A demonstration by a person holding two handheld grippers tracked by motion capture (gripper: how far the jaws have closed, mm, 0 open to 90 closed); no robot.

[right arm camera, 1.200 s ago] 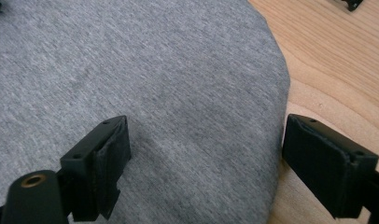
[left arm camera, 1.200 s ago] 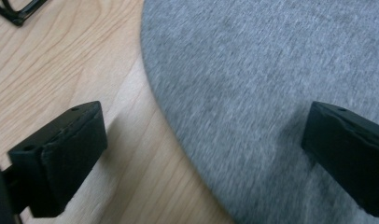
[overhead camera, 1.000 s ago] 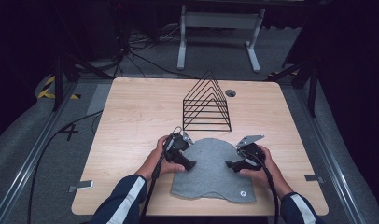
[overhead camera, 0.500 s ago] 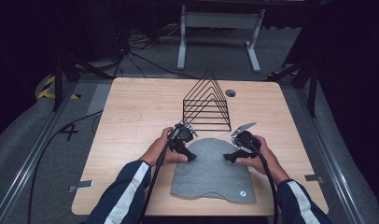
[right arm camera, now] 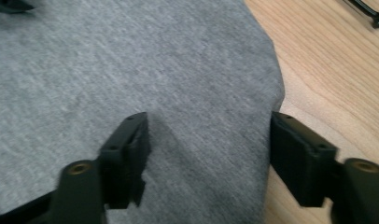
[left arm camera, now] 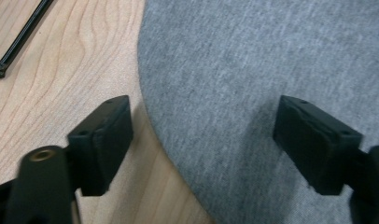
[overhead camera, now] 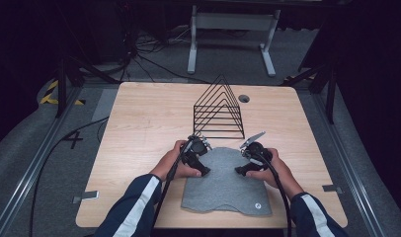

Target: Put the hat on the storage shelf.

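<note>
A grey felt-like cloth lies flat on the wooden table near its front edge. My left gripper is at the cloth's far left corner. In the left gripper view it stands open, low over the cloth, with one jaw over bare wood and the other over the fabric. My right gripper is at the far right corner. It is open too and straddles the cloth's right edge, with nothing held.
A black wire rack with triangular dividers stands just beyond the cloth, close to both grippers; its base bar and a corner show in the gripper views. A round cable hole sits behind it. Bare wood lies to the left and right.
Both grippers have moved away from the person along the cloth's sides, up to its far corners near the rack. The cloth has not shifted.
</note>
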